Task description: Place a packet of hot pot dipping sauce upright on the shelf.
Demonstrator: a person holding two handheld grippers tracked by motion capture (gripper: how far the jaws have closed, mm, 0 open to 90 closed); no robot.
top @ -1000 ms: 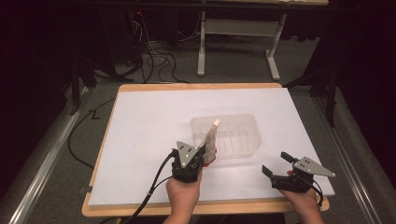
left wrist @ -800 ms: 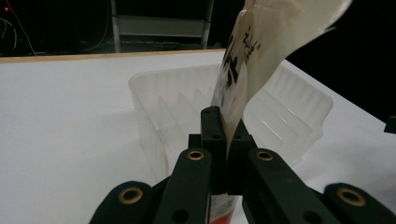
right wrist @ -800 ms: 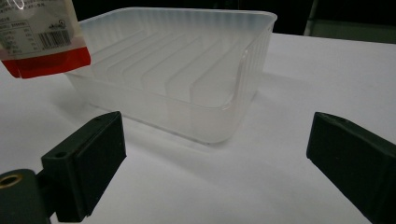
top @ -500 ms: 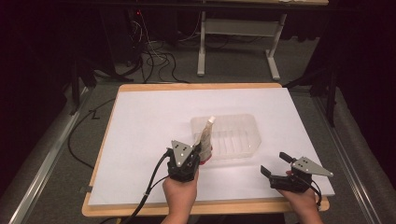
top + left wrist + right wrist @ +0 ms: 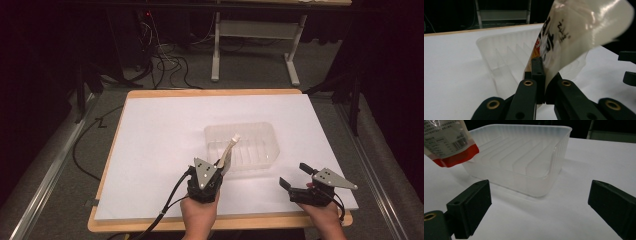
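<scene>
My left gripper (image 5: 216,169) is shut on a flat plastic packet (image 5: 228,151) with black print and a red lower edge, held upright over the near left corner of a clear ribbed plastic tray (image 5: 260,131). In the left gripper view the packet (image 5: 574,32) rises from between the closed jaws in front of the tray (image 5: 504,55). My right gripper (image 5: 296,176) stands open to the right of the tray, low over the white sheet. In the right gripper view its gripper (image 5: 540,202) has wide-apart jaws framing the tray (image 5: 524,157), and the packet's red end (image 5: 451,142) hangs at upper left.
A white sheet (image 5: 160,140) covers the wooden board (image 5: 220,222) on which everything rests. Behind the board are a grey floor, loose cables (image 5: 165,65) and a white table frame (image 5: 255,35). A black cable (image 5: 167,205) trails from the left gripper off the board's near edge.
The left gripper with the packet has shifted slightly left and toward the near edge, away from the tray. The right gripper has kept still.
</scene>
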